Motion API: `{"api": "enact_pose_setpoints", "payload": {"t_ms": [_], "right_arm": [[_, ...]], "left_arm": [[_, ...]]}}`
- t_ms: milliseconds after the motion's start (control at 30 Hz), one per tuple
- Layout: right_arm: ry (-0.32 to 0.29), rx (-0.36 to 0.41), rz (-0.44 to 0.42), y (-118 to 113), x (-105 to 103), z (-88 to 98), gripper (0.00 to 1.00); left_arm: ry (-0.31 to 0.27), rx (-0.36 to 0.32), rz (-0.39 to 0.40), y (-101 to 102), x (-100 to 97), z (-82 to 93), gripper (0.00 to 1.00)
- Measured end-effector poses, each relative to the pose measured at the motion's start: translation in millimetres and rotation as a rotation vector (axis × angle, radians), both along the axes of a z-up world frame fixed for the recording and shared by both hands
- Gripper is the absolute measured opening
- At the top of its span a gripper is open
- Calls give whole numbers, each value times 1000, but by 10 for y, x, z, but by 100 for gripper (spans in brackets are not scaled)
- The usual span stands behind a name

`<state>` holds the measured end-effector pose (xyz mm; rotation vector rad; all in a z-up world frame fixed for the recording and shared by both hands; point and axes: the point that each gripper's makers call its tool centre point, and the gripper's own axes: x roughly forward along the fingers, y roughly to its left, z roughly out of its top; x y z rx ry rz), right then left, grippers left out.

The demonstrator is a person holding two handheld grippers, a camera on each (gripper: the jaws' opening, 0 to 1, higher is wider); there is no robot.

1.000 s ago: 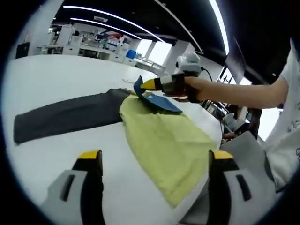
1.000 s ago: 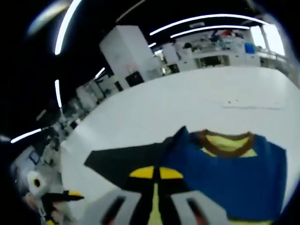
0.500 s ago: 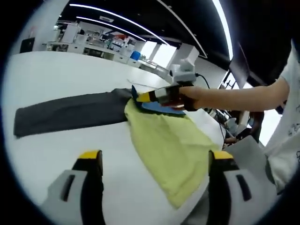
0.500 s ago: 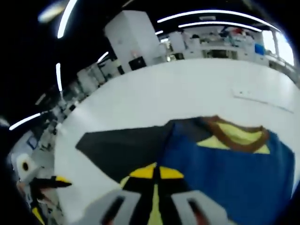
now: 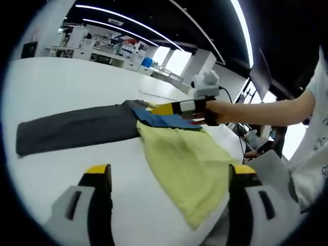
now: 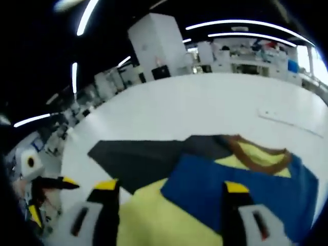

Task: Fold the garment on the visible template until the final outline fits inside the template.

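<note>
the left tool point(image 5: 171, 177), grey-bodied with black yellow-tipped jaws, stands with its jaws spread wide apart and nothing between them. the right tool point(image 6: 167, 190), of the same grey, black and yellow build, also has its jaws parted wide with nothing clamped. in the left gripper view it reaches in from the right point(image 5: 169, 108), held by the person's bare hand point(image 5: 215, 110) at the end of an outstretched forearm point(image 5: 266, 110).

No words, numbers, labels or signs can be read in either view. The dark marks on the person's white shirt point(image 5: 321, 134) are too blurred to make out.
</note>
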<state>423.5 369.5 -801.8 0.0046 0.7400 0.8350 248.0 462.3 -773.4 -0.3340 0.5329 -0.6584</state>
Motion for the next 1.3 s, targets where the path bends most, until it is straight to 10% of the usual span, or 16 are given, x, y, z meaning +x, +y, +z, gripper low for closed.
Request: {"api": "enact_pose_setpoints", "payload": {"t_ms": [167, 1100, 1300], "right_arm": [[-18, 8, -15, -164, -32, 40, 99], [-85, -5, -201, -1629, -492, 260, 99], [-91, 10, -262, -1840, -712, 340, 99]], "left_arm": [[-4, 14, -8, 35, 33, 7, 91], [9, 96, 55, 573, 327, -88, 87], [3, 72, 319, 1231, 557, -114, 83]]}}
